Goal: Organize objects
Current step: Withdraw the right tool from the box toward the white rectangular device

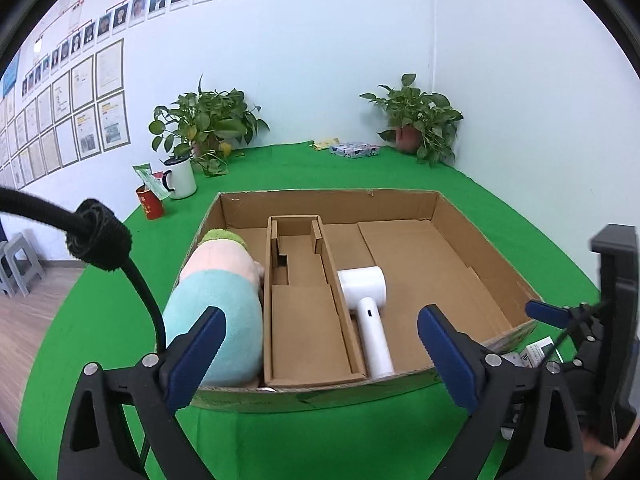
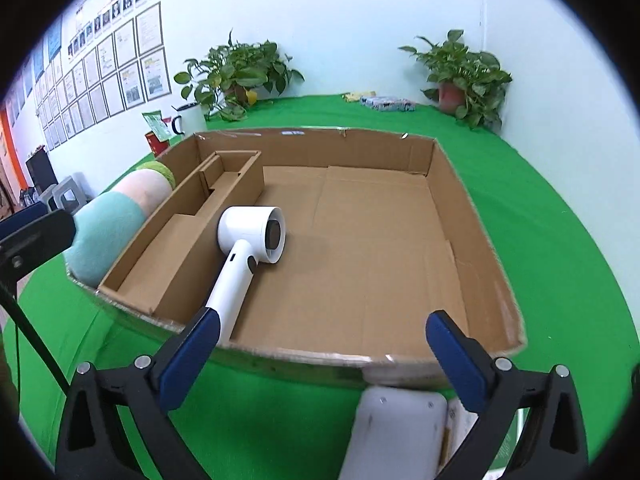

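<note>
Your two grippers hover at the near edge of a shallow cardboard box that fills the middle of both views, on a table under a green cloth. Your left gripper, low in the left wrist view, has its blue pads spread wide with nothing between them; your right gripper, low in the right wrist view, is likewise spread and empty. Three things already lie in the box: a plush toy in pastel bands fills the narrow slot along its left wall, a brown cardboard insert sits just beside it, and a white hair dryer lies against the insert's right side, handle toward you. The wide right part of the box floor is bare. Outside the box, at the bottom centre of the right wrist view, a flat white object rests on the cloth near some printed papers; it is cropped, so you cannot tell what it is. Judged from this, the sorting looks partly done, and that white item is probably what is left to put away
</note>
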`<state>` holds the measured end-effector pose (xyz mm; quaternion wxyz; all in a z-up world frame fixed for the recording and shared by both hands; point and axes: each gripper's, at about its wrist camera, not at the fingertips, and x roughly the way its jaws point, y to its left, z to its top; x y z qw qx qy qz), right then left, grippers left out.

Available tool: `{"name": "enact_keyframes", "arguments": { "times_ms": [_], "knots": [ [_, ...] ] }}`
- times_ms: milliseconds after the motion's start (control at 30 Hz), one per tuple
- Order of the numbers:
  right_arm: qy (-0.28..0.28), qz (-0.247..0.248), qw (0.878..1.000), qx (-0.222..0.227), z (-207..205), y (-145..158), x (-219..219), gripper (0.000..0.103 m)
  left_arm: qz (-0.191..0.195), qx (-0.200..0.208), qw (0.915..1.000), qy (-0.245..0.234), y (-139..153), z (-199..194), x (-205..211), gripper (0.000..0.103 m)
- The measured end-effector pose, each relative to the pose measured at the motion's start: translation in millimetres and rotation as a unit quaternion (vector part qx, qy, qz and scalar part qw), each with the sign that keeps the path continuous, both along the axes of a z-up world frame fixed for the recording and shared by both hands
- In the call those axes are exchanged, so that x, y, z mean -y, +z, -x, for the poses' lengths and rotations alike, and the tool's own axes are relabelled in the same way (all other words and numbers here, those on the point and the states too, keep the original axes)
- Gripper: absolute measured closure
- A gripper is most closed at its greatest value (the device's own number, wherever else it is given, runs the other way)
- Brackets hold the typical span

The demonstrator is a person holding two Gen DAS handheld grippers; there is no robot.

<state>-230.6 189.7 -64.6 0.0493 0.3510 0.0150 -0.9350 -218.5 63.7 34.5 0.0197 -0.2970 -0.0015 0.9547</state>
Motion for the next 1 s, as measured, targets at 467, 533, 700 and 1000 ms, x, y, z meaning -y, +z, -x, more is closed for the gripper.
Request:
{"name": "enact_keyframes", "arguments": {
  "times_ms": [467, 533, 700, 1000],
  "knots": [
    [0.004, 0.005, 0.999, -0.033, -24.9, 8.0, -8.3, 0.001, -0.002, -0.01, 0.9999, 0.012, 5.1, -22.7, -13.2, 0.008],
    [0.011, 0.01, 0.999, -0.04, -28.7, 9.4, -8.1, 0.001, -0.002, -0.01, 0.9999, 0.013, 3.7, -24.2, -13.1, 0.02],
    [0.015, 0.003, 0.999, -0.044, -35.0, 10.1, -9.0, 0.064, -0.028, 0.052, 0.9973, -0.043, -10.9, -17.2, -15.9, 0.099],
    [0.042, 0.04, 0.997, -0.045, -54.3, -1.1, -26.3, 0.001, -0.1, 0.067, 0.9908, -0.062, -31.6, -26.3, -7.6, 0.012]
  ]
}}
